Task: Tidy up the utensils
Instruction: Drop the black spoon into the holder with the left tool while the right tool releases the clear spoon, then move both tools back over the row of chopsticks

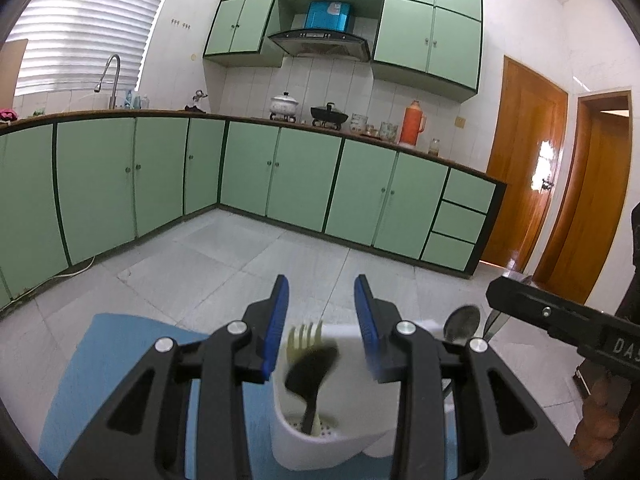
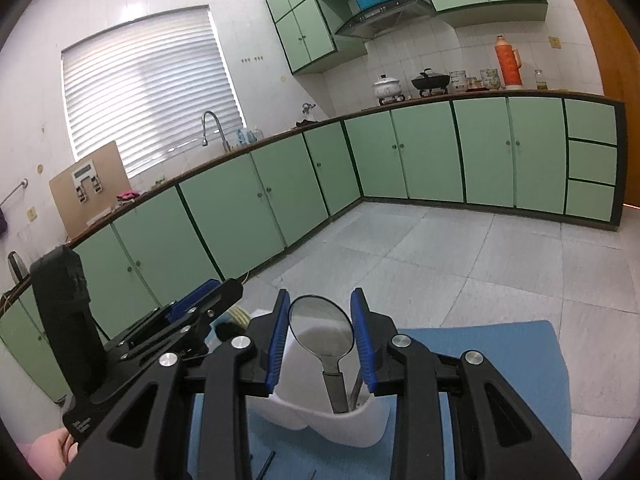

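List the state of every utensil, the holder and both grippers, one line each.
left gripper: open, holding nothing, above the holder.
right gripper: open, fingers either side of the spoon bowl.
white utensil holder: upright on the blue mat.
black spoon: standing in the holder, bowl up.
pale fork: standing in the holder, tines up.
metal spoon: standing in the holder, bowl up.
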`<state>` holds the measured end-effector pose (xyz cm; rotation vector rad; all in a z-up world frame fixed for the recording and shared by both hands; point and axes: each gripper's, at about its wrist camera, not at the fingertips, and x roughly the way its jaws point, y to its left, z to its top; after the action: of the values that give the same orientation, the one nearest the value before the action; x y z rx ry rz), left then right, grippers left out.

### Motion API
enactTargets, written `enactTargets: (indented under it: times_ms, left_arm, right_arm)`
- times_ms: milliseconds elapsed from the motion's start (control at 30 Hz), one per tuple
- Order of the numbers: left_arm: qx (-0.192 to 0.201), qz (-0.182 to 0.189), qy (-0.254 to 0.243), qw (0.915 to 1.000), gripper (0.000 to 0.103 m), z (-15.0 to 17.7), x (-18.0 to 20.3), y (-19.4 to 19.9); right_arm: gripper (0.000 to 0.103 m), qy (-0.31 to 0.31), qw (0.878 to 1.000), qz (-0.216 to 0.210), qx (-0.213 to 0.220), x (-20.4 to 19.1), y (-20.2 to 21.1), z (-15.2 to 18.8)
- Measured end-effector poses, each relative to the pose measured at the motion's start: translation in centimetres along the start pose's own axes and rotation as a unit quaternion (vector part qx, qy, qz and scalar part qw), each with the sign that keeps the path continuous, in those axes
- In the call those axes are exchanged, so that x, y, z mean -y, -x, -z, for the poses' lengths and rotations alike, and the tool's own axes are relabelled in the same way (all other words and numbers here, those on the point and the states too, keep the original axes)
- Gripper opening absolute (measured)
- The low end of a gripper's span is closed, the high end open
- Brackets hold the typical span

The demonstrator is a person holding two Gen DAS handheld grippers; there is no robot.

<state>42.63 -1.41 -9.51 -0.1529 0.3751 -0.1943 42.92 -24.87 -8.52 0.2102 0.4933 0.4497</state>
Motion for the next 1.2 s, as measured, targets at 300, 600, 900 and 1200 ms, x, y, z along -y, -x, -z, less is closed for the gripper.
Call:
enactTargets:
  times_ms: [300, 600, 900, 1200]
  left_arm:
    - [0.003, -0.008, 0.0, 1.0, 0.059, 0.1, -0.5, 1.7]
    - [0.019, -0.016, -0.001, 0.9997, 0.087, 0.3, -0.3, 6.2]
    - [0.009, -0.023, 0.007, 0.9997, 0.096, 1.8, 0.0, 10.7]
    - [-0.022, -0.034, -0.003, 0.9992, 0.097, 4.8, 0.7, 15.4]
  right_arm:
    - [0.041, 0.002, 1.0, 0.015, 0.009, -0.2, 1.4, 0.6]
    - [0.069, -0.006, 0.999, 0.035, 0.026, -0.1, 4.6, 1.3]
    - [0.097, -0.01, 0.997, 0.068, 0.03, -0.7, 9.1, 4.4]
    - [0.097, -0.017, 0.996, 0.093, 0.002, -0.8, 12.7, 8.2]
